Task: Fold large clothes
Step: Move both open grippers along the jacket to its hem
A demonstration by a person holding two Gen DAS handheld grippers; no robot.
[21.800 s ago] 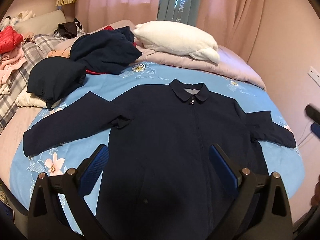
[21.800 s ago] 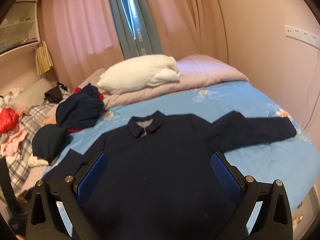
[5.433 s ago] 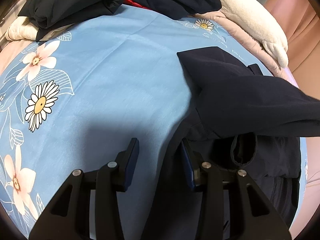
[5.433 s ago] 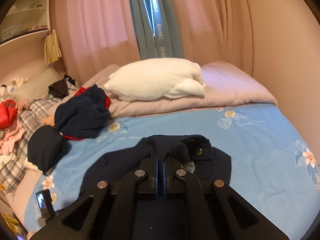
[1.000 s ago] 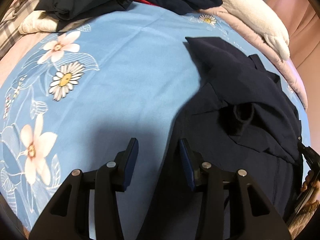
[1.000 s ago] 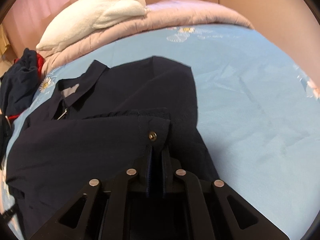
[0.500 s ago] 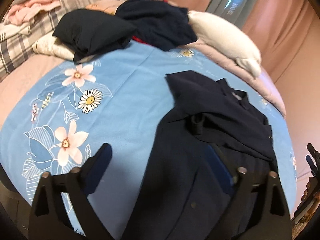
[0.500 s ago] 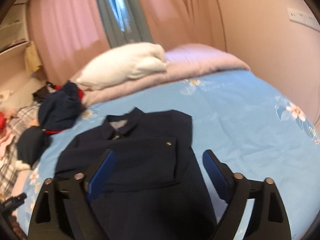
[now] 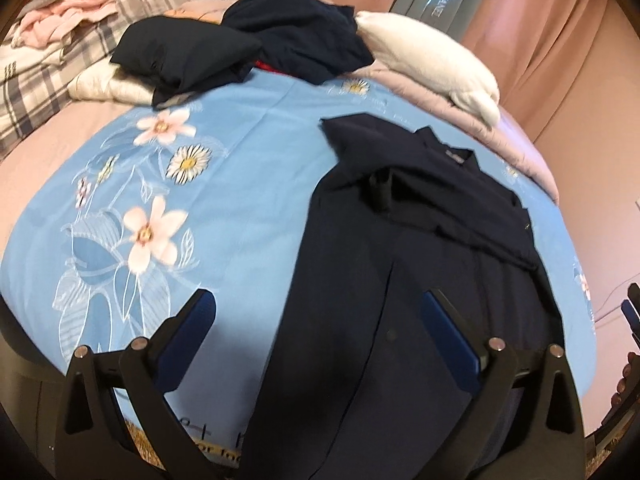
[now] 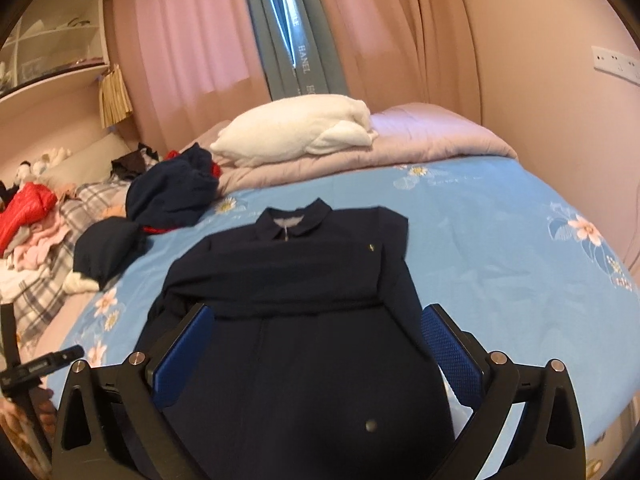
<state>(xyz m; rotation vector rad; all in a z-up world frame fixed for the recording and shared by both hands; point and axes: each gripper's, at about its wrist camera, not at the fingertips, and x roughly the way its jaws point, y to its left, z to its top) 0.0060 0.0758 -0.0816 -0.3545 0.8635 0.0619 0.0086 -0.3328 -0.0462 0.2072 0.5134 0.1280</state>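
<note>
Looking from the bed downward in size, I see its blue floral sheet carrying the navy jacket, laid flat, collar toward the pillow, both sleeves crossed over the chest so the body forms a narrow strip ready for a lengthwise fold. I hold the left gripper and right gripper above the hem end, fingers spread wide and gripping nothing, probably so each can take a bottom corner. Smaller piles of dark clothes sit well apart.
</note>
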